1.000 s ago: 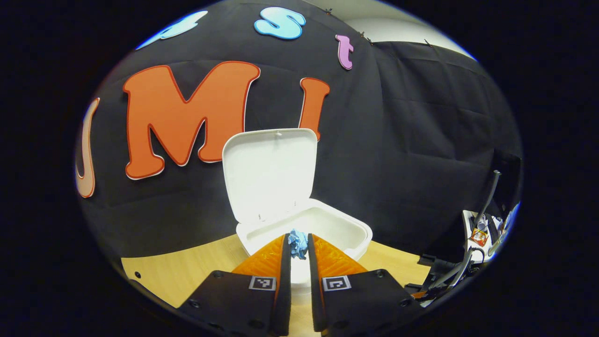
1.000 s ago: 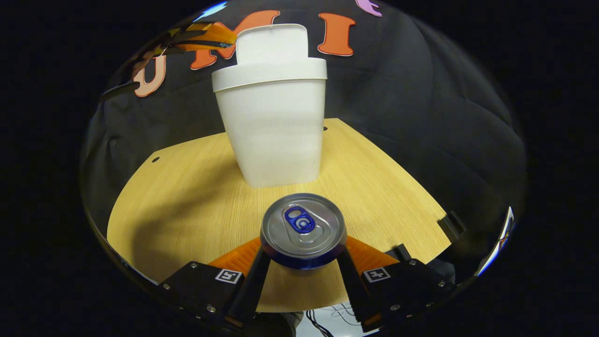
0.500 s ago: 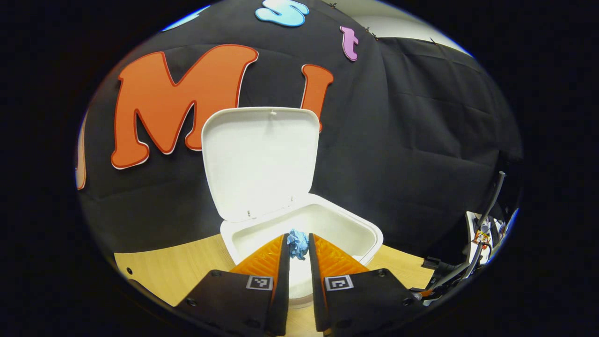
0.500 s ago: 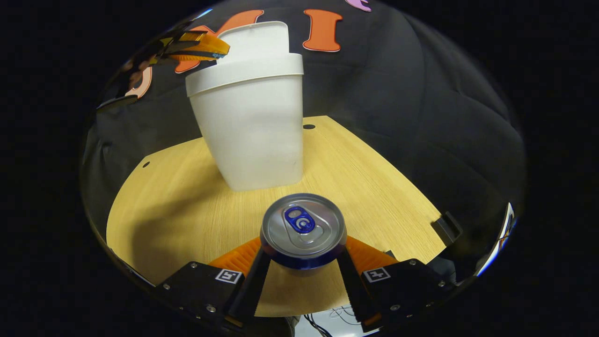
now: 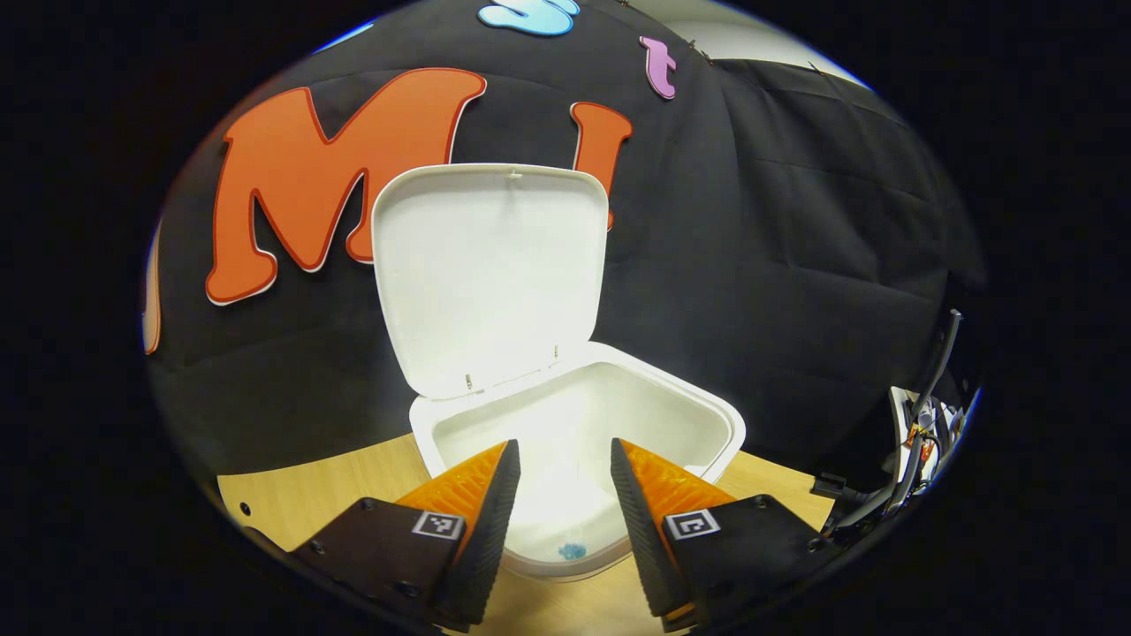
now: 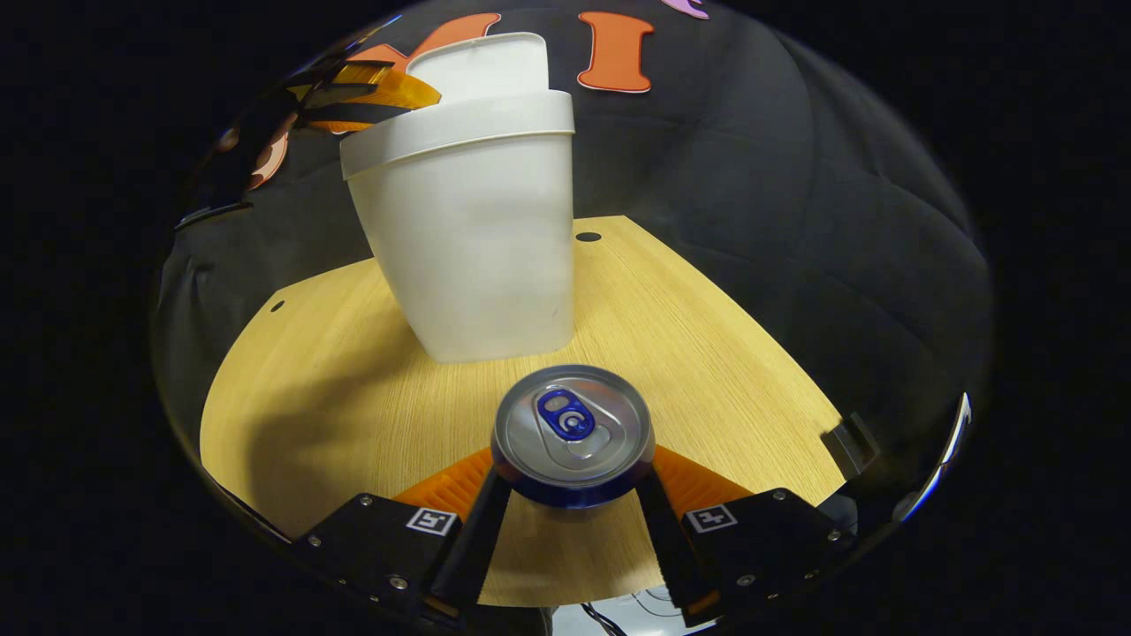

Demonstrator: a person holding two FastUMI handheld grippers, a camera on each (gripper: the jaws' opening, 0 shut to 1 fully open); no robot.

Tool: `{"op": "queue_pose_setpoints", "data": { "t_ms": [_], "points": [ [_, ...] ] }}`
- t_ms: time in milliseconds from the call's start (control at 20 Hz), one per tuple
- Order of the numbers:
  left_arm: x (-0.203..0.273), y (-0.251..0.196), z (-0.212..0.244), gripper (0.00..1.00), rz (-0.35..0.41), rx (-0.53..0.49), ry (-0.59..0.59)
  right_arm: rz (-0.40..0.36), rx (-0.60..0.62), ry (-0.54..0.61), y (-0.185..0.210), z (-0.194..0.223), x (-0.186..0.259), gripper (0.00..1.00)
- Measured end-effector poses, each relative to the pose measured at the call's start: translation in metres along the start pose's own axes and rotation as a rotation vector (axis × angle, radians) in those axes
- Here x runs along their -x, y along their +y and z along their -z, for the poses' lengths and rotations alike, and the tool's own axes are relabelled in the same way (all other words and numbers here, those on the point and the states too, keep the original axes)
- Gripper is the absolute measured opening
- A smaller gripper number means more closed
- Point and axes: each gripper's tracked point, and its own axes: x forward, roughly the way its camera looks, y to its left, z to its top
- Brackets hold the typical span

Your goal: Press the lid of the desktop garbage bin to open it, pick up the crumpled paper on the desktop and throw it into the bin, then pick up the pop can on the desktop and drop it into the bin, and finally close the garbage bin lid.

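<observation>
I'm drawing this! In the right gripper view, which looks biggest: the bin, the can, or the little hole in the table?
1. Bin, biggest.
2. Can, held in the right claw; it sits nearest the camera, so it looks bigger than it is.
3. Hole, smallest.

The garbage bin (image 5: pixel 707 424) and its raised lid (image 5: pixel 490 274) are showing plain white. The crumpled paper (image 5: pixel 573 551) is showing blue. The pop can (image 6: pixel 573 435) is showing a silver top with a blue tab and blue side. The desktop (image 6: pixel 353 389) is showing light wood grain.
</observation>
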Motion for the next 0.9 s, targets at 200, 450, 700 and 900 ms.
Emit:
{"op": "queue_pose_setpoints", "data": {
  "t_ms": [200,450,700,900],
  "points": [
    [0.005,0.002,0.001,0.87,-0.005,0.008,-0.001,0.002,0.015,-0.010,0.000,-0.003,0.003,0.79],
    [0.022,0.007,-0.005,0.99,0.012,0.017,-0.057,0.001,0.032,-0.030,0.002,-0.010,0.008,0.79],
    [0.049,0.023,-0.004,0.99,-0.004,0.036,-0.083,-0.009,0.065,-0.068,0.012,-0.027,0.014,0.79],
    [0.077,0.048,0.012,0.99,-0.034,0.021,-0.090,-0.026,0.101,-0.086,0.028,-0.042,0.011,0.79]
  ]
}}
